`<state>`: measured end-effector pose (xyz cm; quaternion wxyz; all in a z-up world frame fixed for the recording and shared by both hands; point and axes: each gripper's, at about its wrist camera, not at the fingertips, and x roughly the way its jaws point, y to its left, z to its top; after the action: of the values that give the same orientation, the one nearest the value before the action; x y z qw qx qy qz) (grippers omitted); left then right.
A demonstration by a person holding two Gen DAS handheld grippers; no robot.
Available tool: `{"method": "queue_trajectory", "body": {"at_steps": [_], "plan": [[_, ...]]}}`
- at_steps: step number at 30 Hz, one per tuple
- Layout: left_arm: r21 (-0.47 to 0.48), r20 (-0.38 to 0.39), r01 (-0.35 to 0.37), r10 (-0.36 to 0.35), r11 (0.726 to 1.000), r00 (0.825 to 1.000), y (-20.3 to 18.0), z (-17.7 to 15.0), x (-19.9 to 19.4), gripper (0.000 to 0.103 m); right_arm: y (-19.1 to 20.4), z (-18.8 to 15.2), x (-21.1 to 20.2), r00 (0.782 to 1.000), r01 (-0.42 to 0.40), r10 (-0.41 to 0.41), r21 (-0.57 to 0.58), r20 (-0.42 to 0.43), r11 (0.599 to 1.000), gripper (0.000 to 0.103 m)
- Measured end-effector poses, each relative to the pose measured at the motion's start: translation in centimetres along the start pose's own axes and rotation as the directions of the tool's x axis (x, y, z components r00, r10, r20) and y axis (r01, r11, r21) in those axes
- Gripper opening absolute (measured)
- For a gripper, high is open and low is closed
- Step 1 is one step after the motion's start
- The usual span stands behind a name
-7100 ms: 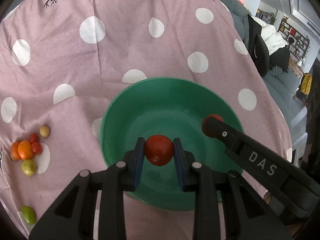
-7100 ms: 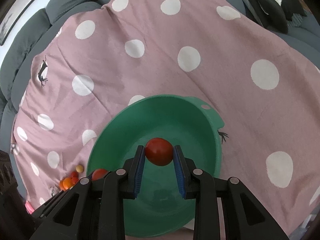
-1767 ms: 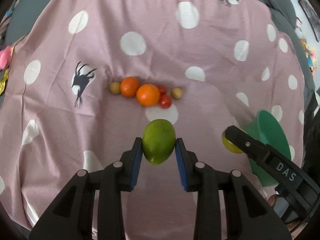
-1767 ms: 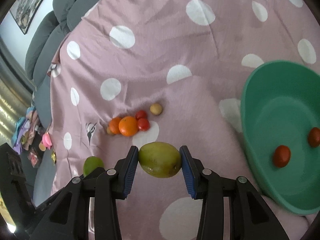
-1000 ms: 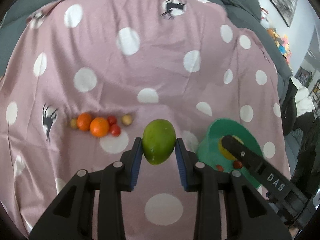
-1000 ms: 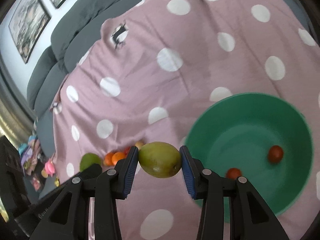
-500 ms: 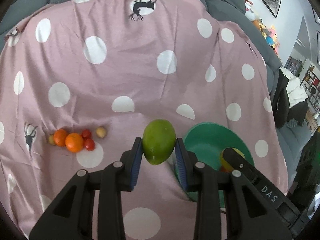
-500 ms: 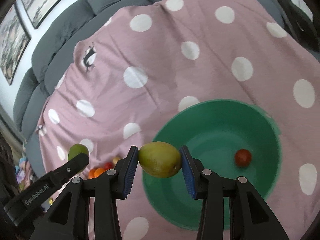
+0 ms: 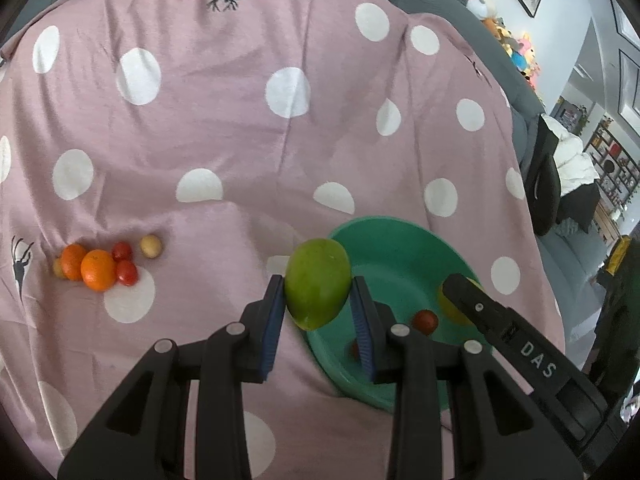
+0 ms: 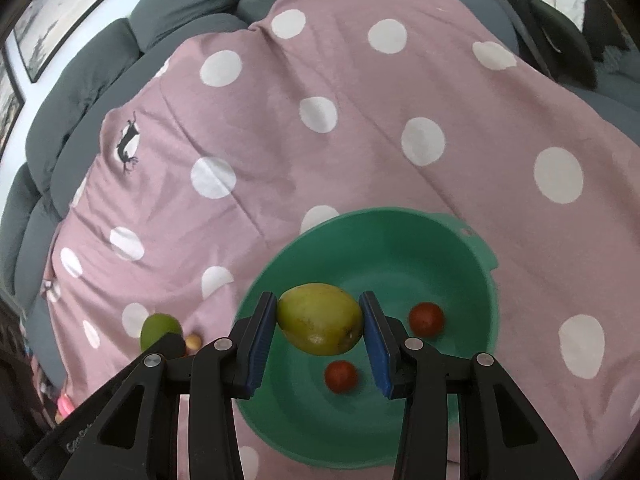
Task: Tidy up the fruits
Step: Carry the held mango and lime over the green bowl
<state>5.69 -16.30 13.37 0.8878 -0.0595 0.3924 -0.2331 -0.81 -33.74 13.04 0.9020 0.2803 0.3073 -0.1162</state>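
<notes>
My left gripper [image 9: 318, 312] is shut on a green mango [image 9: 317, 282], held in the air at the left rim of the green bowl [image 9: 400, 236]. My right gripper [image 10: 320, 334] is shut on a yellow-green mango [image 10: 320, 318], held above the bowl [image 10: 452, 236] on its left side. Two red tomatoes [image 10: 426, 319] lie in the bowl. The right gripper's mango also shows in the left wrist view [image 9: 450, 304], and the green mango shows in the right wrist view [image 10: 158, 330].
A cluster of two oranges [image 9: 97, 270], small red tomatoes [image 9: 126, 272] and small yellowish fruits [image 9: 151, 246] lies on the pink polka-dot cloth [image 9: 240, 120], left of the bowl. Grey sofa cushions [image 10: 80, 80] surround the cloth.
Both grippers have moved right toward the bowl with their mangoes. The right gripper's mango now hangs over the bowl; the left gripper's mango has reached the bowl's left rim.
</notes>
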Motion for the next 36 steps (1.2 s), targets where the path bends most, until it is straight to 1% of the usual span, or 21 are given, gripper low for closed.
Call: {"method": "queue_trajectory", "body": {"at_steps": [7,10,13,20,25,28,31,36], "plan": [[0.035,-0.031,0.036,-0.035,0.999,0.999,-1.2,-0.9,0.9,0.033,-0.3,0.0,0.1,1.0,0.023,-0.023,0.008,0.002,1.0,0.044],[0.029,-0.044,0.058,-0.056,0.998,0.997,-1.3,-1.2,1.4,0.033,-0.5,0.1,0.0,0.998,0.055,-0.055,0.007,0.007,0.998,0.044],[0.024,-0.058,0.082,-0.08,0.996,0.995,-1.5,-1.4,1.8,0.033,-1.0,0.1,0.1,0.998,0.059,-0.059,0.017,0.004,0.998,0.044],[0.046,-0.084,0.123,-0.119,0.991,0.989,-2.9,-2.2,2.7,0.033,-1.7,0.2,0.5,0.996,0.092,-0.092,0.031,-0.006,0.995,0.044],[0.062,-0.104,0.125,-0.119,0.99,0.988,-3.5,-2.6,3.5,0.033,-1.9,0.2,0.6,0.994,0.112,-0.111,0.036,-0.012,0.993,0.044],[0.047,-0.119,0.133,-0.127,0.99,0.985,-3.4,-2.7,4.0,0.033,-2.2,0.1,0.7,0.993,0.114,-0.114,0.038,-0.017,0.993,0.044],[0.038,-0.118,0.149,-0.144,0.988,0.983,-3.4,-2.7,4.0,0.033,-2.5,0.1,0.8,0.992,0.126,-0.125,0.042,-0.022,0.991,0.044],[0.044,-0.12,0.153,-0.147,0.987,0.982,-3.5,-2.9,4.2,0.033,-2.8,0.1,1.0,0.991,0.134,-0.132,0.045,-0.035,0.99,0.044]]}}
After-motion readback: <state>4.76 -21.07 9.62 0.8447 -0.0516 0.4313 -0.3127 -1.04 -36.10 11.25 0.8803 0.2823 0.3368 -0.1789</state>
